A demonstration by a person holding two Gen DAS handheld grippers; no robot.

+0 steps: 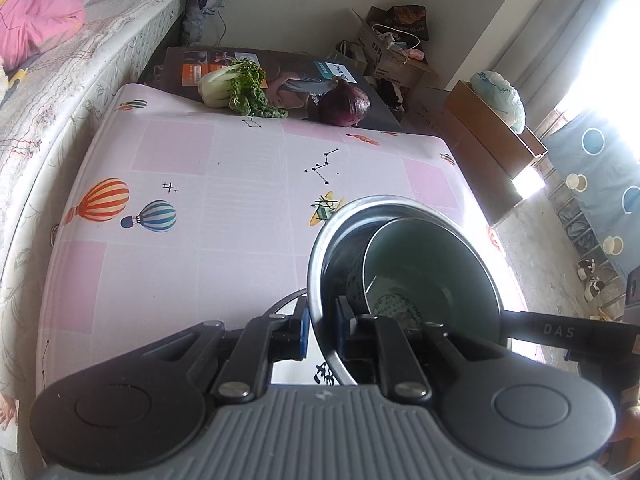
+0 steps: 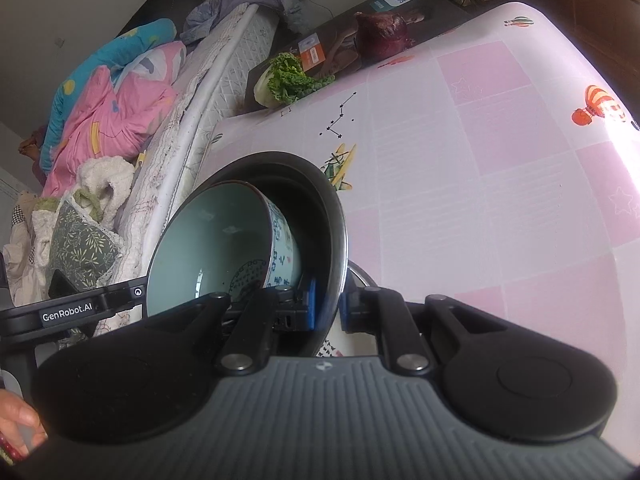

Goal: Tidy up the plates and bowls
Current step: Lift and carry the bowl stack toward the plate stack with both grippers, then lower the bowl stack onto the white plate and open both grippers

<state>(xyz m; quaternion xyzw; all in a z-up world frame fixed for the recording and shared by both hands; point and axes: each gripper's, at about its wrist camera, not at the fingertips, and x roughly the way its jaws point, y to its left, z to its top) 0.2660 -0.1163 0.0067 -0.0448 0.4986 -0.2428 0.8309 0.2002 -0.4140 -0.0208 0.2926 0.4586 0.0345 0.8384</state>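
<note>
A steel bowl (image 1: 340, 256) with a pale green ceramic bowl (image 1: 436, 264) leaning inside it is gripped from both sides over the pink tablecloth (image 1: 200, 200). My left gripper (image 1: 322, 328) is shut on the steel bowl's left rim, blue pads either side of the wall. In the right wrist view my right gripper (image 2: 328, 312) is shut on the same steel bowl (image 2: 316, 216) at its right rim. The ceramic bowl (image 2: 224, 240) shows blue patterns on its outside. A white dish with black characters (image 2: 352, 344) lies just beneath, mostly hidden.
At the table's far edge lie a bok choy (image 1: 232, 84) and a red onion (image 1: 346, 106) on a dark printed box (image 1: 280, 76). A bed with pink bedding (image 1: 36, 12) runs along the left. Cardboard boxes (image 1: 488, 136) stand on the floor to the right.
</note>
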